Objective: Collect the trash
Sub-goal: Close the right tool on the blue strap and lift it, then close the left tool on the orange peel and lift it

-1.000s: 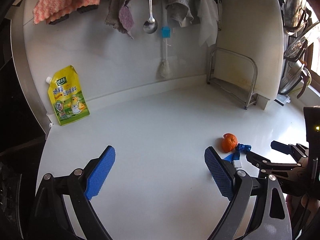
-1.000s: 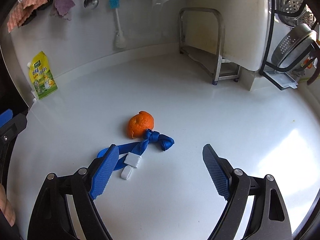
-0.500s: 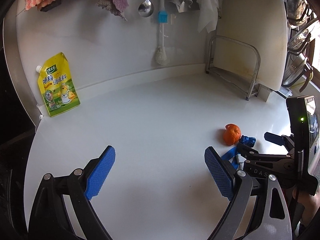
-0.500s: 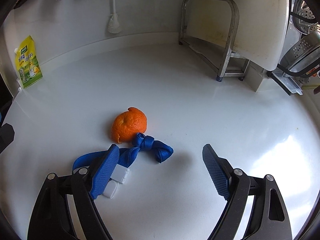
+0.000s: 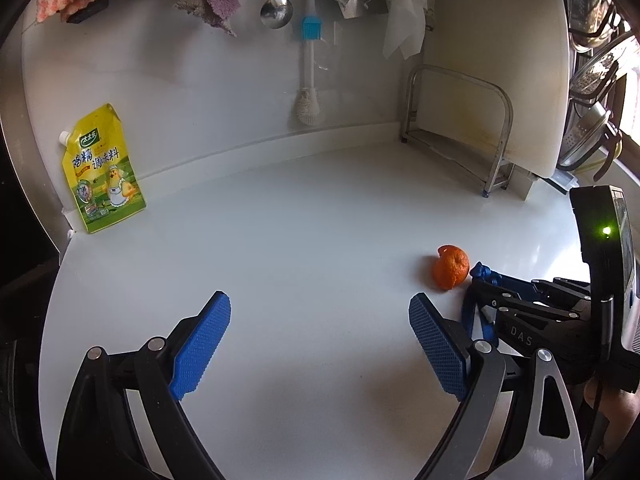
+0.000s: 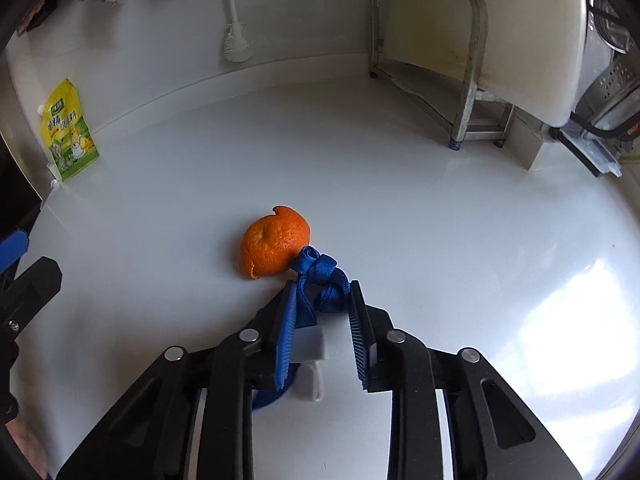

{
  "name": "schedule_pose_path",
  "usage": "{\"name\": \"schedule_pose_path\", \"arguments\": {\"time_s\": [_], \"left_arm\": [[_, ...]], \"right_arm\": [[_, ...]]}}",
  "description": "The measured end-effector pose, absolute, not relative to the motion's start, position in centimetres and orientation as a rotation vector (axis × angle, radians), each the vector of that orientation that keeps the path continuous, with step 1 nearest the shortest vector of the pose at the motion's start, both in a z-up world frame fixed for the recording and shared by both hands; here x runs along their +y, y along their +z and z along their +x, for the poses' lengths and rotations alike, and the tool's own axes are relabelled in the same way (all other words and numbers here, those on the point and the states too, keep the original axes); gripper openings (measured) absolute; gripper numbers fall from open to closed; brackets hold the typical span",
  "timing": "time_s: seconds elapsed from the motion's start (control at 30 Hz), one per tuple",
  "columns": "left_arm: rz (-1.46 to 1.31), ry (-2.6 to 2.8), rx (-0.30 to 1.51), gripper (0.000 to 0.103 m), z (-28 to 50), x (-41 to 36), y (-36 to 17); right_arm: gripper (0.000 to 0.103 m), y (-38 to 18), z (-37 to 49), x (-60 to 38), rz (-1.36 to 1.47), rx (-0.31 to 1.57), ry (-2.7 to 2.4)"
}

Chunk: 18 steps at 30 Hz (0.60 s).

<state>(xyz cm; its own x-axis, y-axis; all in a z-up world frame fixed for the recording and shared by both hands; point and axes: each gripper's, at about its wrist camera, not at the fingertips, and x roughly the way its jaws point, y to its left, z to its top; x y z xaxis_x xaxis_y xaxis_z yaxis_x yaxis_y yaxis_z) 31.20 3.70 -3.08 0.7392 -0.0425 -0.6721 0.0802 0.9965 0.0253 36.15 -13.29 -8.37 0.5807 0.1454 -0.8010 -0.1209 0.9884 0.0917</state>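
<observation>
A knotted blue strap [image 6: 320, 276] with a white tag [image 6: 308, 346] lies on the white counter [image 6: 400, 200], touching an orange peel [image 6: 274, 246]. My right gripper [image 6: 322, 304] is down on the counter with its jaws narrowed around the strap, just behind the knot; a small gap still shows on the right side. In the left wrist view the peel [image 5: 450, 267] and strap [image 5: 486, 274] lie at the right, with the right gripper [image 5: 480, 292] on them. My left gripper [image 5: 320, 332] is open and empty above the counter, left of the peel.
A yellow seasoning pouch [image 5: 102, 170] leans on the back wall at the left. A metal rack [image 5: 460, 132] with a white cutting board [image 5: 500, 60] stands at the back right. Cloths, a spoon [image 5: 277, 4] and a brush [image 5: 308, 76] hang on the wall.
My right gripper has moved forward and down over the blue strap, and its jaws have closed most of the way around it. My left gripper has stayed open and shifted slightly.
</observation>
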Motion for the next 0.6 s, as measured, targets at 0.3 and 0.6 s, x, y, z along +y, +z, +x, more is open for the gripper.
{"name": "schedule_pose_path", "arguments": {"time_s": [0.3,0.6], "left_arm": [[0.095,-0.121,0.738,0.089,32.2,-0.6,-3.7],[0.081,-0.185,0.793,0.089,34.7,-5.1,-5.5]], "right_arm": [[0.021,-6.2,32.8,-19.5,0.187,0.859,0.131],[0.021,-5.3,31.1,-23.7,0.293,0.802,0.129]]}}
